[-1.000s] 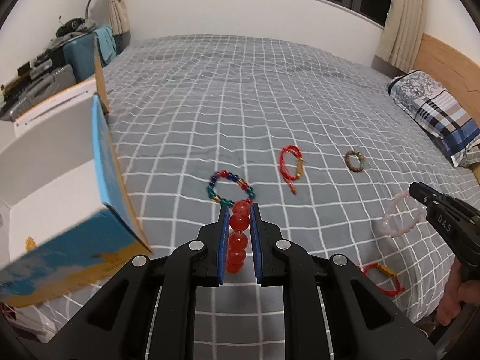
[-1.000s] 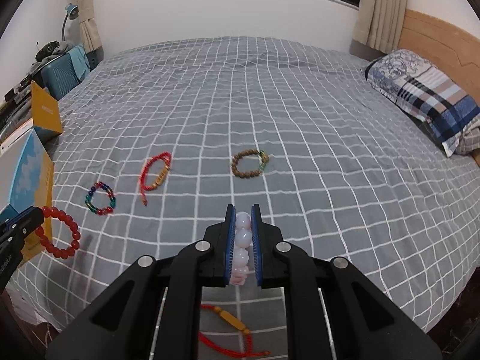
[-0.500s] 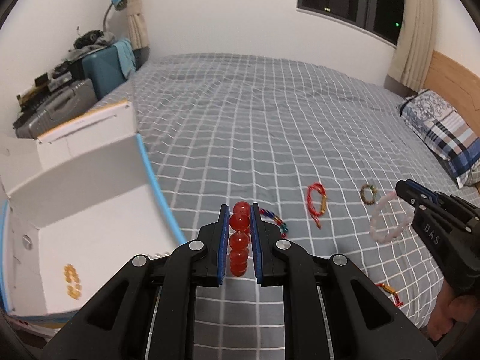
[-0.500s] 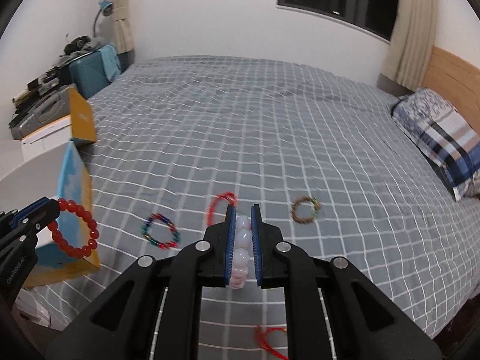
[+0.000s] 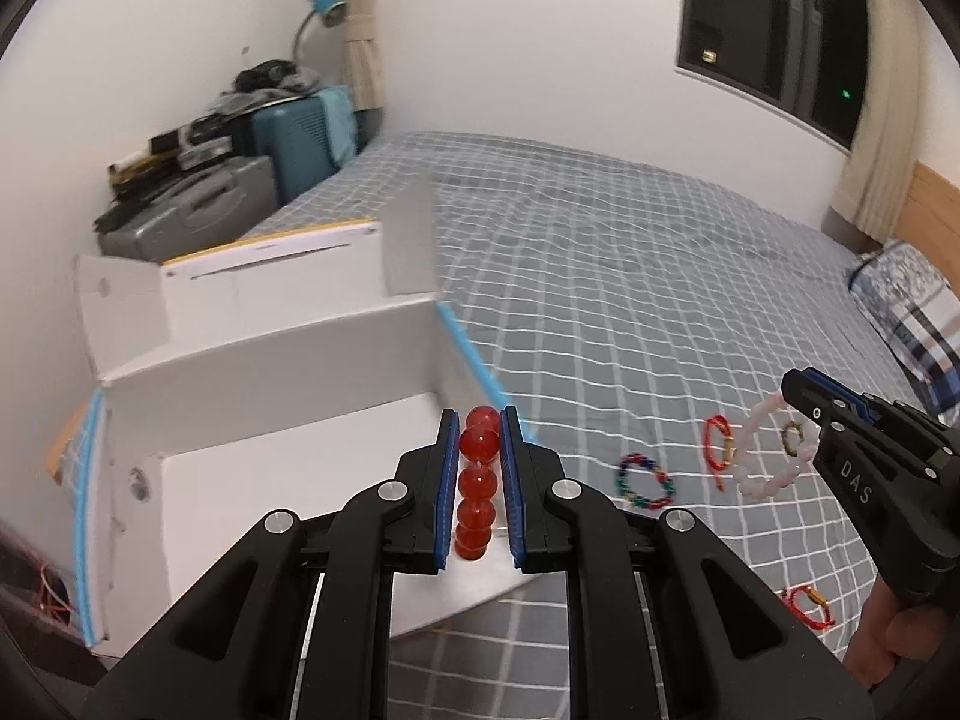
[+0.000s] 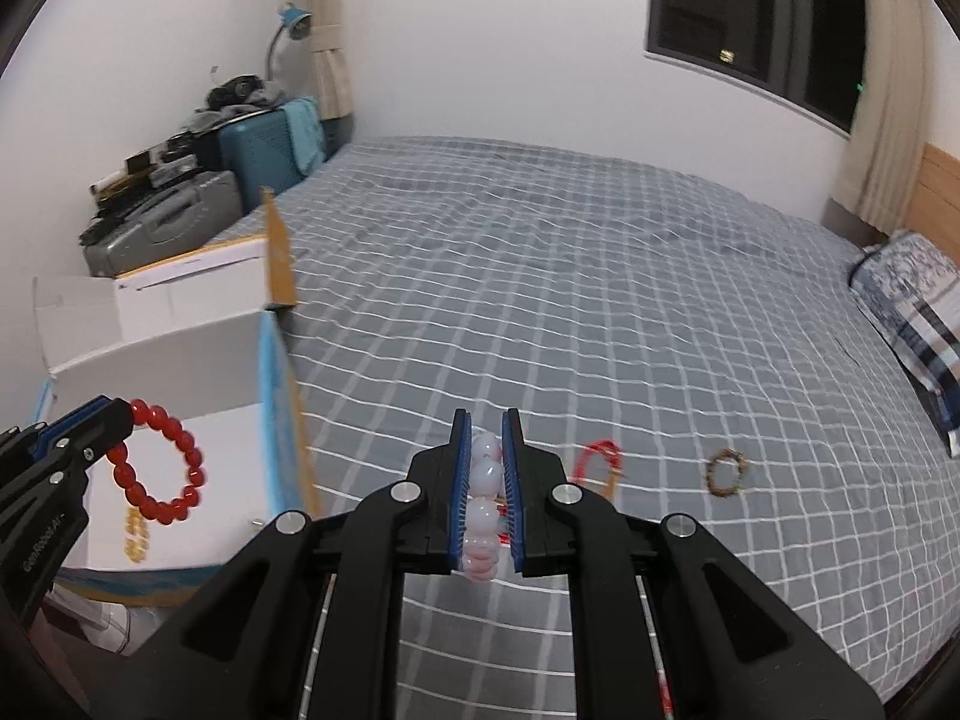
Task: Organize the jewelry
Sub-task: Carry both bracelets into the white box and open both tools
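My left gripper is shut on a red bead bracelet and holds it over the open white box. In the right wrist view the red bead bracelet hangs from the left gripper above the box, over a small gold piece on the box floor. My right gripper is shut on a pale pink bead bracelet, also seen in the left wrist view, held above the bed to the right of the box.
On the grey checked bed lie a multicoloured bead bracelet, a red cord bracelet, a brown bead bracelet and another red cord bracelet near the front edge. Suitcases stand left; a pillow lies right.
Both grippers have moved left toward the box, each still holding its bracelet. The left gripper with the red bracelet is now over the box interior.
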`<move>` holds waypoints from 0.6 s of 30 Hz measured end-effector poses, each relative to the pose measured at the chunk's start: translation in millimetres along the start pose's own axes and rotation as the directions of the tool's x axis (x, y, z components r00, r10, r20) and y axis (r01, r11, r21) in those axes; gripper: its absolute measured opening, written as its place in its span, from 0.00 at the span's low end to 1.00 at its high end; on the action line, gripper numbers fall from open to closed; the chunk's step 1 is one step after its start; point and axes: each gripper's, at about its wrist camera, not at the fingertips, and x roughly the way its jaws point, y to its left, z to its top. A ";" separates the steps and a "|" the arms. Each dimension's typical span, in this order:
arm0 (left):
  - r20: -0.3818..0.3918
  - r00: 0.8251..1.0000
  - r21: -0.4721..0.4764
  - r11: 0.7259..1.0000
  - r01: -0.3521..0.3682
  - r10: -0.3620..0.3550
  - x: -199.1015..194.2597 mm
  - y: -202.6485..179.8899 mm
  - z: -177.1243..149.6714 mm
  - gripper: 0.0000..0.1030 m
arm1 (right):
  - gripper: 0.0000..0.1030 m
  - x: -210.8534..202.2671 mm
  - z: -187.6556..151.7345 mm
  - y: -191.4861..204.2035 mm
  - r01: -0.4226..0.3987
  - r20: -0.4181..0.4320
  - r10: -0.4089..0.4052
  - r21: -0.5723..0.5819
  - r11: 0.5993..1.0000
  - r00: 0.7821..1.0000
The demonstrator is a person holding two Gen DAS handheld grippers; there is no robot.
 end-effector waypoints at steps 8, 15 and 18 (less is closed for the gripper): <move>-0.007 0.997 -0.064 0.995 -0.073 0.072 -10.8 64.4 -4.4 0.13 | 0.09 -10.3 10.2 67.1 -0.075 0.024 0.077 -0.067 0.995 0.997; -0.032 0.990 -0.108 0.984 -0.140 0.138 -15.1 113.9 -13.8 0.13 | 0.09 -8.3 11.8 124.9 -0.141 0.013 0.144 -0.121 0.983 0.990; -0.050 0.987 -0.122 0.980 -0.159 0.154 -13.5 130.7 -19.5 0.13 | 0.09 -3.2 9.2 145.4 -0.166 -0.003 0.167 -0.140 0.976 0.986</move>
